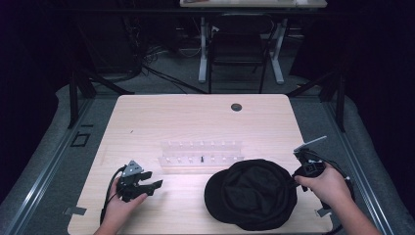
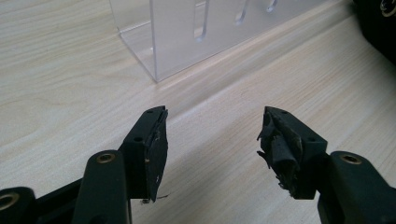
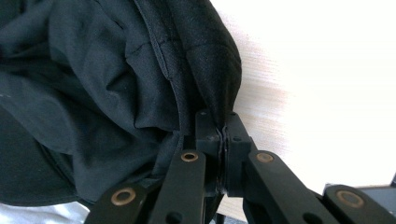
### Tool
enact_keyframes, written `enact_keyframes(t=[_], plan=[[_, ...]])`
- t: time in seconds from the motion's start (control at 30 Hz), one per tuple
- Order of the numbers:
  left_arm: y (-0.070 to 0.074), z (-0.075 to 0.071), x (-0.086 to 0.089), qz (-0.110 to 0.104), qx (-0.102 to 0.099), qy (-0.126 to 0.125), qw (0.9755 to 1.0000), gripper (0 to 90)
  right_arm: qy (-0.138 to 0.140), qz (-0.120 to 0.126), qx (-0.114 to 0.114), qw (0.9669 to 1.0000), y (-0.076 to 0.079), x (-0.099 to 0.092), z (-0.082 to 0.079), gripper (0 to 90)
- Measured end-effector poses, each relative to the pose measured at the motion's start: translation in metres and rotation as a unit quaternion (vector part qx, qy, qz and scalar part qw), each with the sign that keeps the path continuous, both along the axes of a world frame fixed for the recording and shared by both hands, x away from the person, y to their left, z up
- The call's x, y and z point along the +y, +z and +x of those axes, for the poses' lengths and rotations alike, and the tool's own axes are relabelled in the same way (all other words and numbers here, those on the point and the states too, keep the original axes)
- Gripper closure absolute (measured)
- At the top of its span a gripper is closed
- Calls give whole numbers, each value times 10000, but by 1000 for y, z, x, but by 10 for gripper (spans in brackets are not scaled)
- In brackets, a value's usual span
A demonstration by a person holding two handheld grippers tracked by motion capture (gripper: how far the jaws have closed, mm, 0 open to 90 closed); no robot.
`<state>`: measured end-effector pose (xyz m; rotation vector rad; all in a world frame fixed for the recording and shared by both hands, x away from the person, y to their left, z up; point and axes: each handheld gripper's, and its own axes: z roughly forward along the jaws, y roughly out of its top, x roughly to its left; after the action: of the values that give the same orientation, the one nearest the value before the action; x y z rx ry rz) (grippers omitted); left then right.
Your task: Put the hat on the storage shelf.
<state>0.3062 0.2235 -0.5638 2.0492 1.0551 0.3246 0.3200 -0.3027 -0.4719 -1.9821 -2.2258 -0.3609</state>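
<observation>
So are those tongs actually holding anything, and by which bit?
The right tongs are shut on the black cap, pinching a fold of fabric at its right edge. The left tongs are open, holding nothing.

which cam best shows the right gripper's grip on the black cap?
Right gripper view: the right gripper has its jaws pinched shut on a fold at the edge of the black cap. High view shows the whole cap, grip point small. Left gripper view catches a dark corner of it.
</observation>
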Motion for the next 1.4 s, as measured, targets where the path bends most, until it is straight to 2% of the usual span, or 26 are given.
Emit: enact_keyframes(t=[0.13, 0.23, 0.3, 0.37, 0.4, 0.63, 0.77, 0.83, 0.87, 0.9, 1.07, 1.13, 1.2, 1.23, 1.27, 1.3, 1.37, 1.4], plan=[[0, 0, 0, -16, 6, 8, 10000, 413, 35, -36, -27, 10000, 8, 0, 0, 878], [0, 0, 0, -5, 6, -1, 10000, 413, -53, 70, -142, 9999, 11, 1, -2, 878], [0, -1, -1, -19, 8, 6, 10000, 414, 39, -3, -90, 10000, 17, 1, -2, 878], [0, -1, -1, -18, 5, 5, 10000, 413, -18, 15, -131, 9999, 17, 3, -3, 878], [0, -1, -1, -15, 5, 1, 10000, 413, 60, 21, -66, 10000, 20, 2, -2, 878], [0, 0, -1, 6, -9, -20, 10000, 413, 41, -9, -175, 9998, 33, 5, -5, 878], [0, 0, -1, 6, -9, -18, 10000, 413, 164, 1, -115, 9998, 43, 6, -6, 878], [0, -1, -1, 10, -15, -16, 10000, 413, 85, 60, -213, 9997, 46, 9, -7, 878], [0, -1, -1, 10, -14, -16, 10000, 414, 311, 11, -76, 9995, 51, 8, -5, 878], [0, -1, -1, 8, -14, -16, 10000, 413, 116, 77, -212, 9997, 50, 11, -7, 878], [0, 0, -1, 13, -7, -19, 10000, 413, 180, 216, -204, 9994, 61, 14, -8, 878], [0, 0, -1, 14, -7, -20, 10000, 414, 152, 419, -194, 9988, 66, 16, -9, 878], [0, 0, -1, 18, -9, -20, 10000, 414, 166, 505, -165, 9984, 68, 15, -9, 878], [0, 0, -1, 15, -9, -21, 10000, 414, 234, 686, -88, 9973, 72, 14, -9, 878], [0, 0, -1, 15, -9, -19, 10000, 414, 234, 686, -88, 9973, 72, 14, -9, 878], [0, -1, -1, 10, -15, -13, 10000, 414, 146, 796, -128, 9966, 73, 14, -10, 878], [0, -1, -1, 9, -14, -13, 10000, 414, 146, 991, -121, 9949, 76, 14, -11, 878], [0, -1, -1, 9, -14, -13, 10000, 413, 146, 991, -121, 9949, 76, 14, -11, 878]])
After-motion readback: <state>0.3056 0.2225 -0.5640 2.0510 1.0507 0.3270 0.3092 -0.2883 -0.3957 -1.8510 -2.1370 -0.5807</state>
